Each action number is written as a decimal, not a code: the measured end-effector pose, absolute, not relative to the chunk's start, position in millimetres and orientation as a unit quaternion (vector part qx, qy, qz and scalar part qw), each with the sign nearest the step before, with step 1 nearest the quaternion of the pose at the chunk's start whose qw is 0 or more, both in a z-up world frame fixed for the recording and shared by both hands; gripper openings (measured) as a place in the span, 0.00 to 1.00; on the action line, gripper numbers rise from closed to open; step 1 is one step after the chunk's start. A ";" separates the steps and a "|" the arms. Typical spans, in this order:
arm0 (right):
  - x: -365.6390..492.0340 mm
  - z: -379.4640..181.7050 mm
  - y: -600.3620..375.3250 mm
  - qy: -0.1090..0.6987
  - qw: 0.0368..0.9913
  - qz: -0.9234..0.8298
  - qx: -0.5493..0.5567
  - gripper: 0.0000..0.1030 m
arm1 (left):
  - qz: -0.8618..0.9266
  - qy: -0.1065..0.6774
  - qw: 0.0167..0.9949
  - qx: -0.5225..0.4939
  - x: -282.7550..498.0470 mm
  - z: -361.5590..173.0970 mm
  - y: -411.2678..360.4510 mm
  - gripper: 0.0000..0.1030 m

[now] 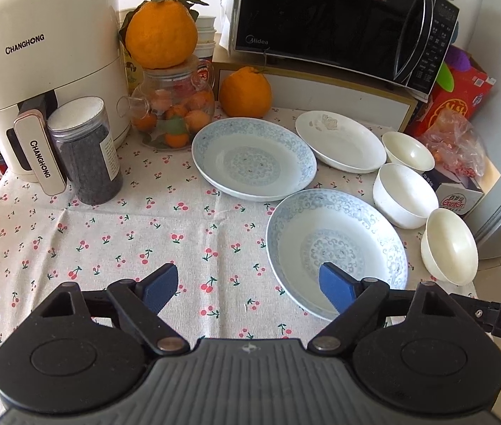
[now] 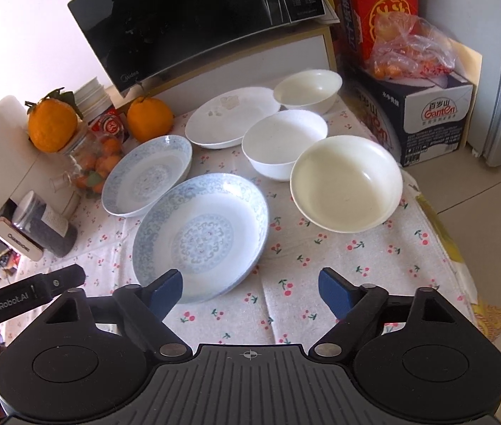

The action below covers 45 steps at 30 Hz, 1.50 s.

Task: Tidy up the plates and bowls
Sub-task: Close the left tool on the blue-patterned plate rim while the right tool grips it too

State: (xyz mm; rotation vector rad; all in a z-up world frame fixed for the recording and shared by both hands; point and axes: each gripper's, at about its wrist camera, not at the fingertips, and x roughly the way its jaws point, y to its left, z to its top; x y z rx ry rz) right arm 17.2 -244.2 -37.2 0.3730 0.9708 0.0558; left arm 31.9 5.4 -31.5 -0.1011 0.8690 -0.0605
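step: judged the opening reach; nothing stacked yet.
plates: near blue plate (image 1: 335, 244), far blue plate (image 1: 254, 157) and white plate (image 1: 339, 145) lie apart on the worktop (image 1: 108, 233).
bowls: three (image 2: 346, 182) alongside.
advice: pinch a rim, lift level.
left gripper (image 1: 248, 288): fingers apart, empty, one over the near plate.
right gripper (image 2: 250, 288): fingers apart, empty.
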 end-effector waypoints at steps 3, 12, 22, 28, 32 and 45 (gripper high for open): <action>29.5 -54.7 -239.8 0.491 0.846 0.038 0.204 0.54 | -0.029 0.432 0.900 -0.044 47.4 -39.3 4.9 0.67; 61.9 -82.9 -240.6 0.501 0.834 0.005 0.233 0.43 | -0.071 0.461 0.880 -0.088 78.0 -68.8 -1.3 0.41; 85.1 -107.6 -240.8 0.499 0.839 -0.025 0.216 0.36 | -0.091 0.476 0.870 -0.091 102.9 -90.7 -3.6 0.16; 91.9 -115.5 -241.0 0.497 0.837 -0.018 0.227 0.16 | -0.094 0.475 0.871 -0.084 104.4 -99.0 -2.3 0.09; 92.7 -116.9 -239.6 0.491 0.844 -0.015 0.216 0.15 | -0.100 0.471 0.873 -0.076 103.9 -100.9 -0.5 0.08; 78.5 -91.6 -221.5 0.466 0.865 0.046 0.180 0.15 | -0.076 0.447 0.888 -0.083 71.7 -71.8 18.1 0.07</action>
